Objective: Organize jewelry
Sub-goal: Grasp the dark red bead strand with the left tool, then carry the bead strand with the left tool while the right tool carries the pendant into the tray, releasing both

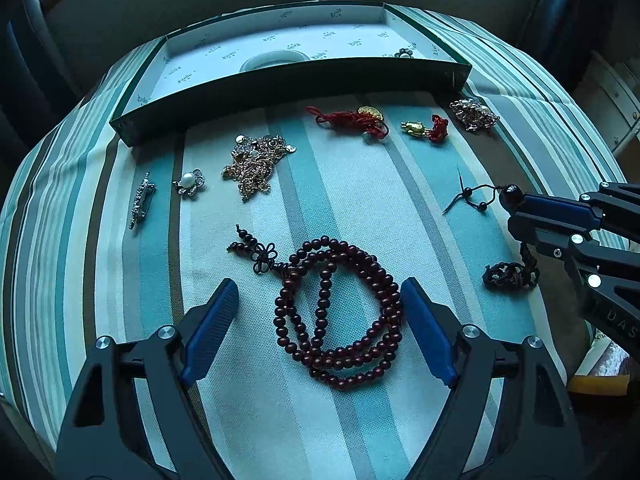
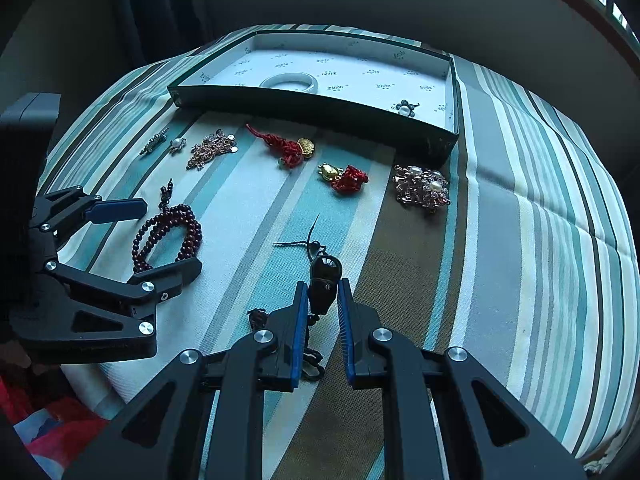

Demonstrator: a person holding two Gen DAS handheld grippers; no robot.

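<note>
Stage: early in the sorting, it is judged; most pieces are still outside the box [image 1: 288,80].
Box: an open green box with a white printed lining is set at twelve o'clock on the striped cloth [image 1: 348,208]; whether a counter or a bed lies under the cloth cannot be told.
Done: a white bangle [image 2: 289,81] and a pearl flower brooch [image 2: 405,109] are seen inside the box, the brooch toward its two o'clock corner.
Left, far row: a silver bar pin [image 1: 141,200], a second pearl brooch [image 1: 189,183], a gold chain heap [image 1: 256,166], two red knotted charms [image 1: 352,120] [image 1: 424,128] and a pink pearl cluster [image 1: 474,115] are laid just in front of the box, from nine to two o'clock.
Left, near: a dark red bead necklace [image 1: 340,316] is coiled at six o'clock in the left view.
Left hand-held gripper [image 1: 320,320]: held apart, its pads on either side of the bead necklace and not pressing it; no lift is shown.
Right hand-held gripper [image 2: 323,296]: brought together and clamped on a dark corded pendant [image 2: 325,280], whose cord [image 2: 308,320] trails below onto the cloth.
Remaining: every piece outside the box is judged still to be put away.
</note>
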